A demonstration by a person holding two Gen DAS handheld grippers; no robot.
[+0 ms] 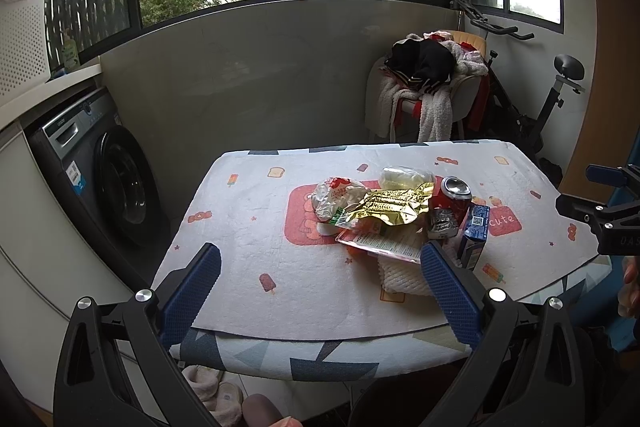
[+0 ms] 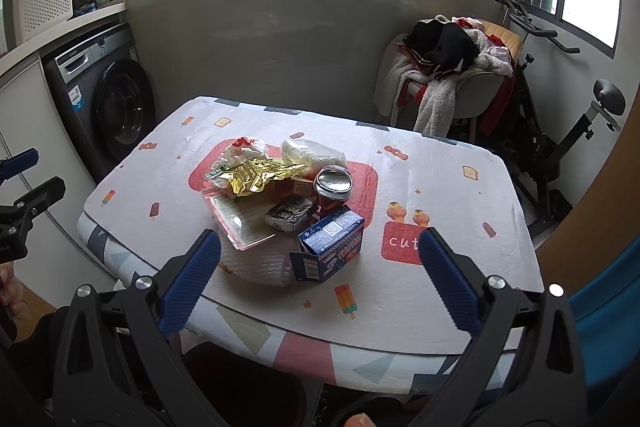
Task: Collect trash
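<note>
1. Fleecy printed cloth (image 2: 440, 187) is covering our table, washer (image 2: 108, 99) sitting left.
2. Trash is lying mid-table: gold wrapper (image 2: 256, 175), red can (image 2: 332, 187), blue box (image 2: 332, 247).
3. We are holding left gripper (image 1: 320, 267) and right gripper (image 2: 320, 255) spread, empty.

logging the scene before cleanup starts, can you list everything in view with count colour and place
table: 1, white patterned cover, centre
red can: 1, red, upright in trash pile
blue box: 1, blue, pile's near edge
gold wrapper: 1, gold, on top of pile
clear bag: 1, clear, pile's far side
crumpled bag: 1, white and red, pile's left
washing machine: 1, grey, left
chair with clothes: 1, beige, far right
exercise bike: 1, black, right
left gripper: 1, blue pads, open
right gripper: 1, blue pads, open
</note>
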